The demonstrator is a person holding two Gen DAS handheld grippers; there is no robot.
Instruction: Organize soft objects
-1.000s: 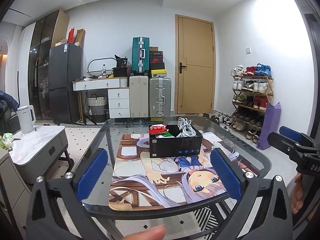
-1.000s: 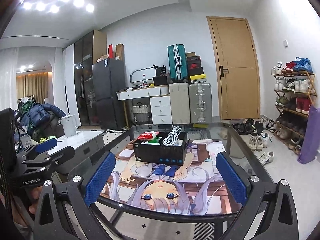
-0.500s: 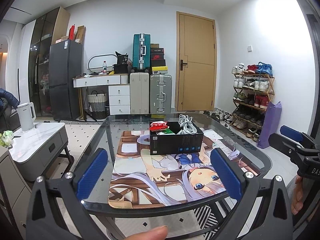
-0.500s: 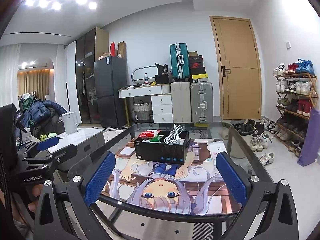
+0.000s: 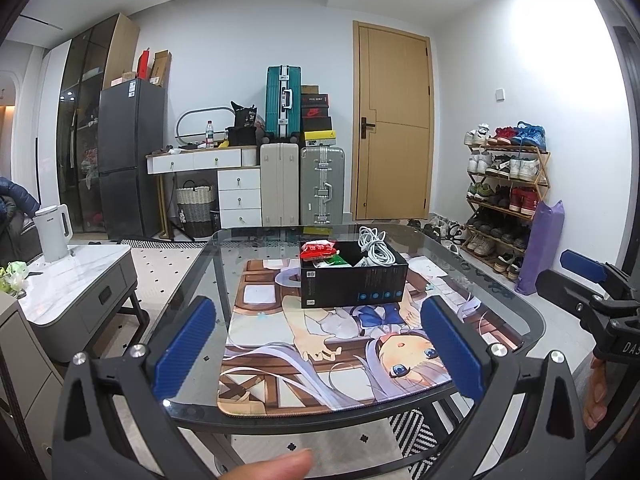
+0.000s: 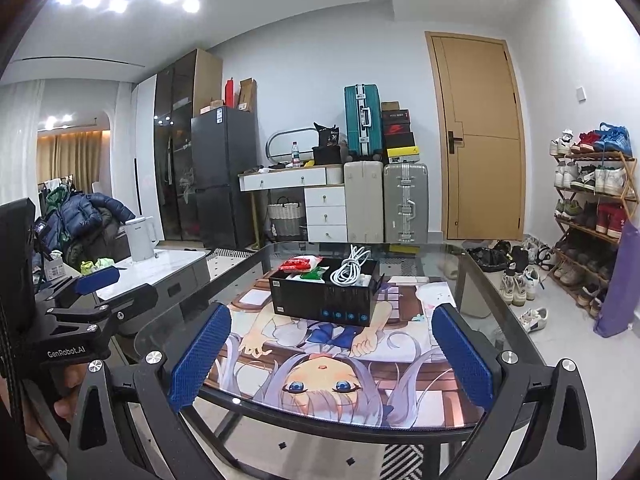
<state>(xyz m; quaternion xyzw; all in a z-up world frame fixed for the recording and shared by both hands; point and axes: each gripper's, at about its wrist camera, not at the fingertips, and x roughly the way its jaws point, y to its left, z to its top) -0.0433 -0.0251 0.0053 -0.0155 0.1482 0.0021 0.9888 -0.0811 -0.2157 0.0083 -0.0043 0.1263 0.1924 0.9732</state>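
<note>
While both tools hang back at the near edge of the table, neither holds anything: the left gripper [image 5: 316, 340], black-framed with blue ribbed pads, stands with its fingers wide apart, and the right gripper [image 6: 330, 350], its twin, is spread just as wide. Beyond them the oval glass-topped table [image 6: 516, 332] carries a large printed cartoon desk mat [image 5: 280, 360] that covers most of its middle. Past the mat's centre sits an open black cardboard box [image 5: 354, 284], and the soft things are already gathered in it: a red snack pouch [image 5: 319, 249] at the left end, a green packet [image 6: 315, 273] beside it, and a coiled white cable [image 5: 375, 247] at the right end, all poking above the rim. No loose soft item shows on the mat around the box. To my eye that fits either a sorted box with the hands pulled back, or a full box waiting to be emptied and rearranged; these views cannot settle which. Any further reach would have to cross the mat with fingers open. Farther back stand stacked suitcases [image 5: 320, 184] and a wooden door [image 5: 394, 128].
</note>
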